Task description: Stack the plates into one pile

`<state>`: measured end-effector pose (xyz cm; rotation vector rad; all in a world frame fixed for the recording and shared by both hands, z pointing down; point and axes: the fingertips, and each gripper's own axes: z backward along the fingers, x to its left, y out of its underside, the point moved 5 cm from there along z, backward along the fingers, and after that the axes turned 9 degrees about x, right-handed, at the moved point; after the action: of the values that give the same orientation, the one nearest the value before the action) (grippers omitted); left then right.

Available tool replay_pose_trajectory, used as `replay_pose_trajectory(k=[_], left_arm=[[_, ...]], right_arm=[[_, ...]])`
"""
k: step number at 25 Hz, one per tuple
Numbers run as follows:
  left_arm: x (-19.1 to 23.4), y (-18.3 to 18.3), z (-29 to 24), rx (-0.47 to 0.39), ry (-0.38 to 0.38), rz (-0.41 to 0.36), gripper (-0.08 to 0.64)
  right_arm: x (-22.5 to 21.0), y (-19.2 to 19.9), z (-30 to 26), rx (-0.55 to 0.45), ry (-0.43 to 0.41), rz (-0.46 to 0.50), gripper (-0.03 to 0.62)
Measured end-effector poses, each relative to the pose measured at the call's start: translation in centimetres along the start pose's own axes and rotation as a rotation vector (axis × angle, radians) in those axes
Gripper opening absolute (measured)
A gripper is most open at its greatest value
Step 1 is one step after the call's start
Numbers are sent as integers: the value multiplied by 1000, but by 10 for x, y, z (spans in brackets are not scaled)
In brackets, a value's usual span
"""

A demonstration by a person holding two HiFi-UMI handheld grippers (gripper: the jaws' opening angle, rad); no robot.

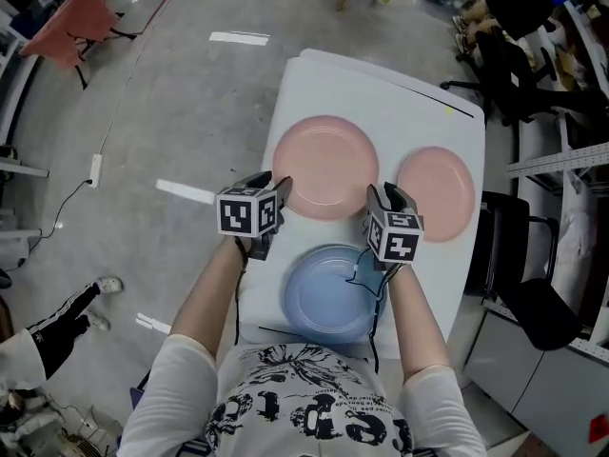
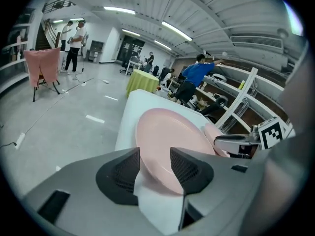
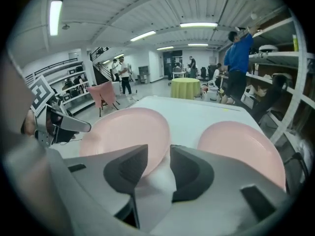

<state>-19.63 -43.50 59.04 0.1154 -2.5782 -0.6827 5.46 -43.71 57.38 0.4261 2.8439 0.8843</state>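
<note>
Three plates lie apart on the white table [image 1: 381, 103]: a large pink plate [image 1: 326, 165] in the middle, a small pink plate [image 1: 436, 193] to its right, and a blue plate [image 1: 328, 293] nearest me. My left gripper [image 1: 283, 190] is at the large pink plate's near left rim, jaws open. In the left gripper view [image 2: 155, 154] that plate [image 2: 167, 136] shows through the gap without the pads pressing on it. My right gripper [image 1: 381, 198] stands open at the same plate's near right rim. In the right gripper view [image 3: 158, 154] the large plate [image 3: 123, 129] is ahead left and the small plate [image 3: 241, 141] ahead right.
A black chair [image 1: 533, 293] and metal shelving [image 1: 571, 169] stand close along the table's right side. Grey floor lies to the left, with a pink chair [image 1: 76, 17] far off and a person's leg [image 1: 57, 327] at the lower left. A yellow-draped table [image 3: 185, 87] stands beyond.
</note>
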Motion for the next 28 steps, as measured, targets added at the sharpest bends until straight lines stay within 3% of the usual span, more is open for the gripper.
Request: replay_pose_trajectory(k=[4,7,10,11,15,21,28], left_arm=[[13,-13,-15,12,29,86,186],[20,-15,-25,35,44,97,184],[27,-14,-33,71,41,107,93],[29,-15,-34,76,37,108,60],[32,-15,-31,64,20,68,60],[24,5,-22,57,42,126,57],[1,27,22,-4,21,144,51]], right_arm=[[-3,-2,-21,82,-18,-91,127],[-8,-4,-34,149,45,-131,120],[-14,-3,-45,198,105,-168,60],[-13,-4,-46,195,92,-194,54],[-11,-5,-45,164,1,-263,46],[-11,7,-31,160,-19,-275,40],[0,15,13,120,-31,-193,41]])
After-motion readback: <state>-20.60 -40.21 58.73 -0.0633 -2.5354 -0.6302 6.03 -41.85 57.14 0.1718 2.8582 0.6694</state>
